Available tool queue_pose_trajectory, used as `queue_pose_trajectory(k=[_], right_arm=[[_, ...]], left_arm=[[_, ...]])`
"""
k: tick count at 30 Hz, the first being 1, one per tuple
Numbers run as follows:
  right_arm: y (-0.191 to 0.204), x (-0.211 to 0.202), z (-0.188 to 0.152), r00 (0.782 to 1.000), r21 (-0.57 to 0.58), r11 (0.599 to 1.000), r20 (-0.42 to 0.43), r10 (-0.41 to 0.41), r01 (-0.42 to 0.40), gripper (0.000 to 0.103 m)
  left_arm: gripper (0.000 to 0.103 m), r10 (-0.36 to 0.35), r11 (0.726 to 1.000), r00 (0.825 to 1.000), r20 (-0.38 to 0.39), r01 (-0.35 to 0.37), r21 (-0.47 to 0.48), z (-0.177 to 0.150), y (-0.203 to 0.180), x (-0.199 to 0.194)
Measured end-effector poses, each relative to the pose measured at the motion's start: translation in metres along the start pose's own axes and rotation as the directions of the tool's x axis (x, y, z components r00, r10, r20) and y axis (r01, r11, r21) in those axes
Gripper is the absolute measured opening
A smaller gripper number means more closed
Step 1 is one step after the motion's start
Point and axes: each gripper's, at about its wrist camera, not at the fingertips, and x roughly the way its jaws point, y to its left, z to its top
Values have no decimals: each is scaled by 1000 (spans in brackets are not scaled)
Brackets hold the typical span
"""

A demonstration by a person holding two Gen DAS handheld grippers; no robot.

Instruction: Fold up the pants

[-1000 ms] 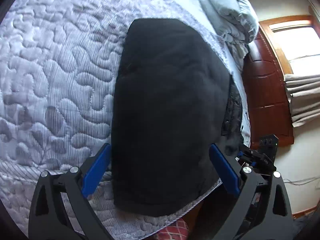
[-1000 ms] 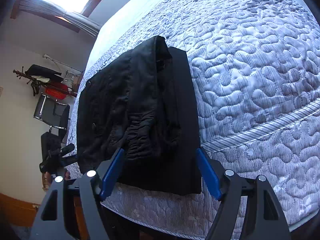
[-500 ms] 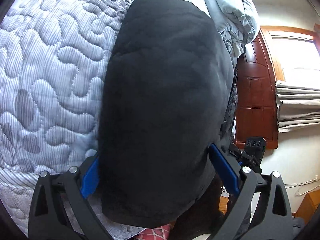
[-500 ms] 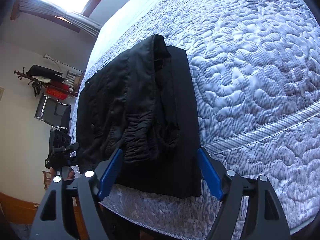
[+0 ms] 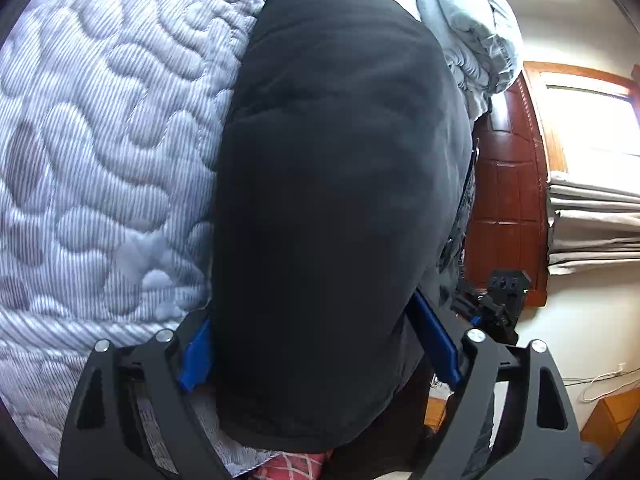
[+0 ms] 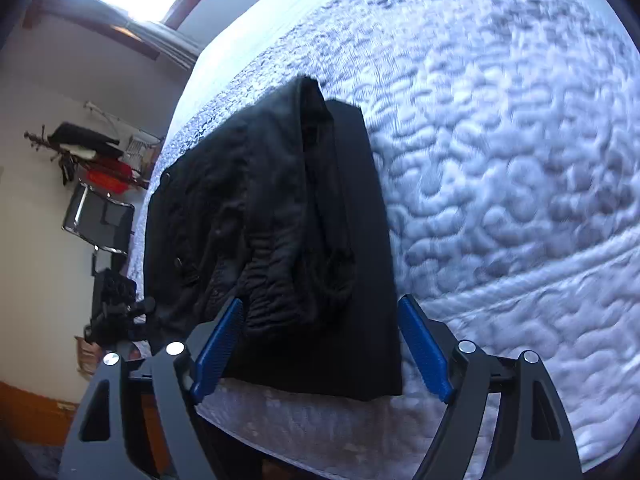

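- The black pants [image 6: 280, 248] lay folded on the quilted bed [image 6: 500, 160], close to its near edge, with the bunched waistband part on top of a flatter layer.
- The left gripper [image 5: 316, 344] straddled the end of the pants [image 5: 332, 200]; its jaws were closing with the cloth between the blue pads, and whether they pressed it could not be told.
- The right gripper [image 6: 320, 352] stood wide over the near edge of the pants, jaws opening, pads clear of the cloth.
- A crumpled grey duvet [image 5: 472, 28] lay beyond the pants.
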Motion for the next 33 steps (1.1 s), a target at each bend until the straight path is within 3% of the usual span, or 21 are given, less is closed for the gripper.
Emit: queue_pose_trajectory(k=[2,8,11,16,22,30,33], right_arm=[[-5,-5,8,998,14,998,-3,56,-56,93],[-24,10,32,988,60,990,-71,134,-130,93],[-39,25,40,970,120,972,-108,217,-204,93],[-57,48,45,950,174,953,-149,275,-249,97],[-67,66,43,900,209,908,-174,400,-363,100],[-52,84,47,864,163,898,-246,439,-410,100],[-48,93,50,870,158,909,-266,415,-385,100]], left_arm=[[89,13,1000,1000,-23,-12,13,7,-4,1],[91,-6,1000,993,-114,6,-7,24,3,10],[91,-30,999,989,-145,28,-21,29,5,13],[92,-102,993,980,-173,91,-74,36,15,16],[93,-153,985,969,-194,135,-107,39,18,21],[92,-140,990,970,-198,140,-14,34,1,30],[92,-130,991,971,-200,129,-18,35,-2,37]])
